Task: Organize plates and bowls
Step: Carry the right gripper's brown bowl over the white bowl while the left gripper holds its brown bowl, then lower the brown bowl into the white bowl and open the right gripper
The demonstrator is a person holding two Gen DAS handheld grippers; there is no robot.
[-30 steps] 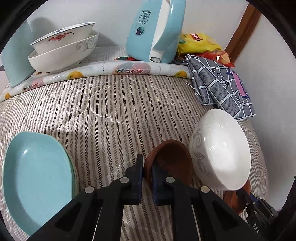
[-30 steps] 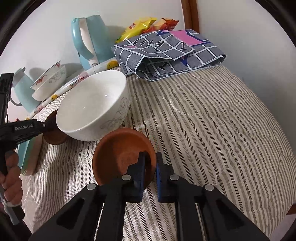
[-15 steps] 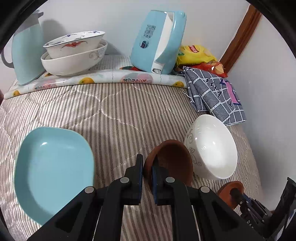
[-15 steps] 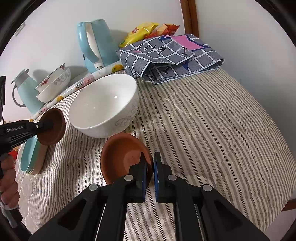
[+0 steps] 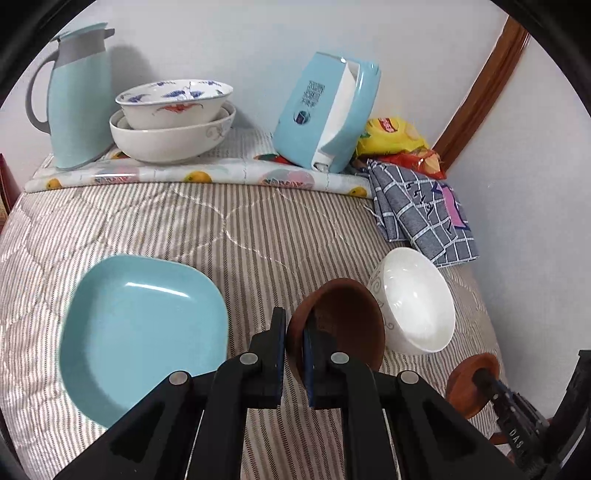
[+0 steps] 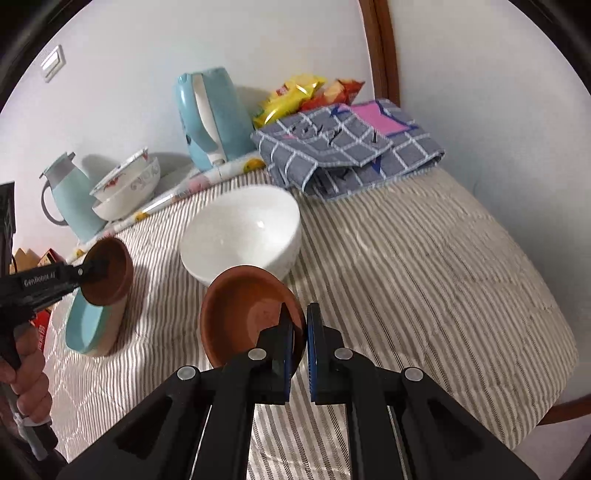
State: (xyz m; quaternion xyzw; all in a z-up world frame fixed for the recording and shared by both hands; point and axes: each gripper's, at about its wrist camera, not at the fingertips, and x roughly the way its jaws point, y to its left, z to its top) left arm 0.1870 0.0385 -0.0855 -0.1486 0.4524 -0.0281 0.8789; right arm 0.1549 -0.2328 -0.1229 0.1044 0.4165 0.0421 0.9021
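Both brown bowls (image 5: 340, 325) (image 6: 251, 317) lifted — white bowl (image 5: 417, 299) between them.

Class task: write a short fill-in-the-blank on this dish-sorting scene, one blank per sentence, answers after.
1. Each gripper holds a small ____ dish.
2. The patterned bowl sits inside a bigger ____ bowl.
3. The square plate is light ____.
4. The jug stands ____ on the far mat.

Answers: brown, white, blue, upright

White walls (image 5: 221, 33), brown wooden trim (image 5: 480, 88) — striped quilted surface (image 5: 258, 236).
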